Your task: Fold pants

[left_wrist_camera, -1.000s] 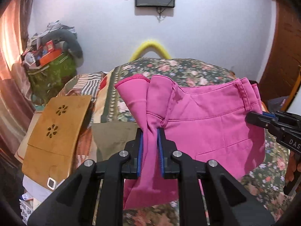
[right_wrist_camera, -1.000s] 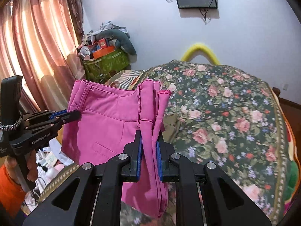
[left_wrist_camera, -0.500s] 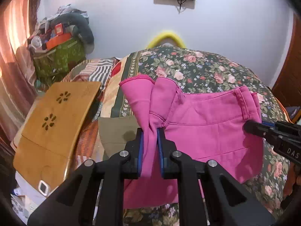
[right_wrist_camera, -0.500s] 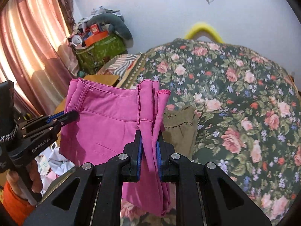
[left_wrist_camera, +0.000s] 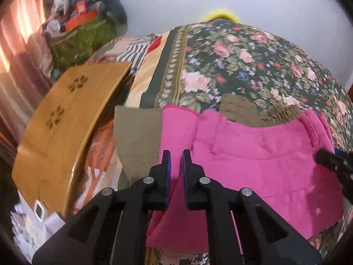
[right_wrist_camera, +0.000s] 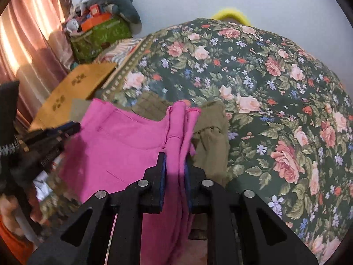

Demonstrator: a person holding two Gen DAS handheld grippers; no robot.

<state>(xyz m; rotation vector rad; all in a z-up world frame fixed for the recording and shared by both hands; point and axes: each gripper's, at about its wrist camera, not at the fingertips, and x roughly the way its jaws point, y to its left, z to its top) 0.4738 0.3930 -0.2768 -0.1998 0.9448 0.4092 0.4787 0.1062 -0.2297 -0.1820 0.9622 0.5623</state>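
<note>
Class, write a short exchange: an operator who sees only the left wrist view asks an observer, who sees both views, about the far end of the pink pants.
Operator: My view cuts off the far end of the pants. Is it gripped?
Observer: Yes. The right wrist view shows the right tool shut on that end.
Operator: Is the fabric flat or bunched there?
Observer: Bunched. Several folds stand together above its pads.
</note>
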